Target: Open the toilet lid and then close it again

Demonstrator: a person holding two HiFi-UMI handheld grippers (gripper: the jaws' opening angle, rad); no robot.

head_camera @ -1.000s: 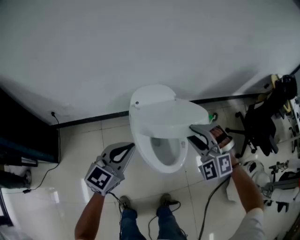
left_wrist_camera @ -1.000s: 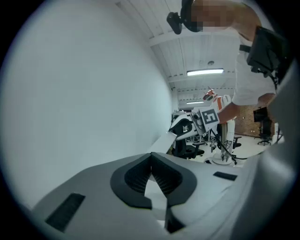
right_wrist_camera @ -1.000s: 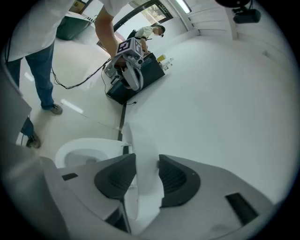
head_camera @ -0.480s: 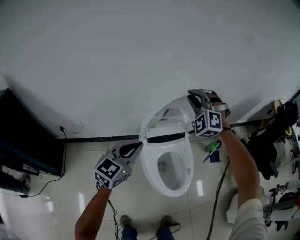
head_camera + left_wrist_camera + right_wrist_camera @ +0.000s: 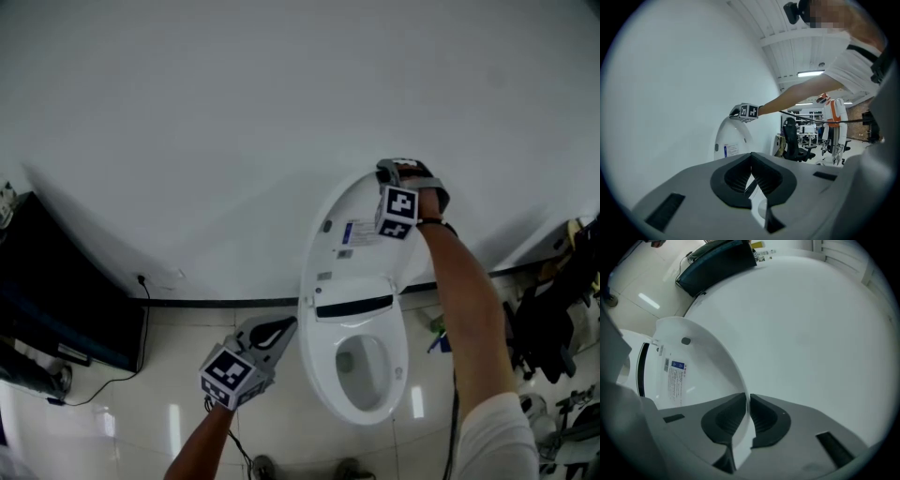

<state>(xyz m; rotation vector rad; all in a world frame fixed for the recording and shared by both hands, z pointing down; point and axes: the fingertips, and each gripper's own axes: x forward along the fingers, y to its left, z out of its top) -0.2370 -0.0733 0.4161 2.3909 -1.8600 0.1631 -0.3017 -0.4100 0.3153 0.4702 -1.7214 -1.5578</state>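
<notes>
- The toilet lid (image 5: 361,199) stands up tall. It leans back close to the white wall (image 5: 206,122).
- The right claw (image 5: 387,170) is at the very top edge of the lid.
- Its two jaws have just been closing. The thin rim of the lid is squeezed between them.
- One jaw sits on the inside of the lid, the side with the sticker (image 5: 357,233). The other jaw sits on the back, the wall side.
- The left claw (image 5: 277,328) is low down, just beside the left side of the toilet bowl (image 5: 375,408).
- It is well apart from the top of the lid.
- Its jaws are pressed together at the tips and have nothing in them.
- The bowl is open below the lid.
</notes>
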